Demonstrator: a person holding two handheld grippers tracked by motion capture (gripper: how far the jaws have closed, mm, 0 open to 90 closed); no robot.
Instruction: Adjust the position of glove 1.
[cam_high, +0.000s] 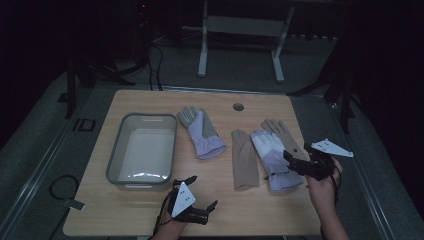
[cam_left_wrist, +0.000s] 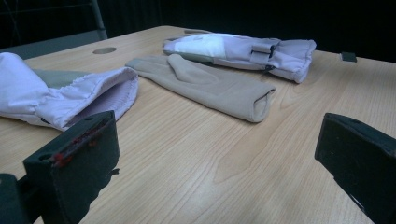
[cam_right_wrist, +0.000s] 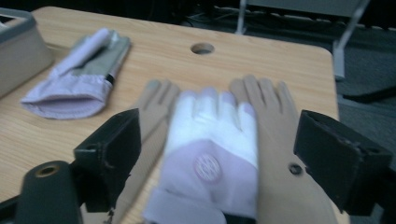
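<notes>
1. The light wooden table carries everything; the dark floor around it plays no part.
2. The grey rectangular plastic tub sits at the left, and looks the likely place for the gloves.
3. The lilac-and-white padded glove lies at the right, palm side down, on top of two beige fabric gloves: one to its left, the other peeking out on its far right.
4. A second lilac-and-grey padded glove rests just right of the tub.
5. The right gripper hovers at the lilac-and-white glove's cuff, jaws spread wide on either side of it (not yet closed).
6. The left gripper waits near the table's near edge, jaws apart and holding nothing.
7. To grip well, I judge the right jaws should drop low over the cuff alone and pinch only the top glove, leaving the beige pair undisturbed.
</notes>
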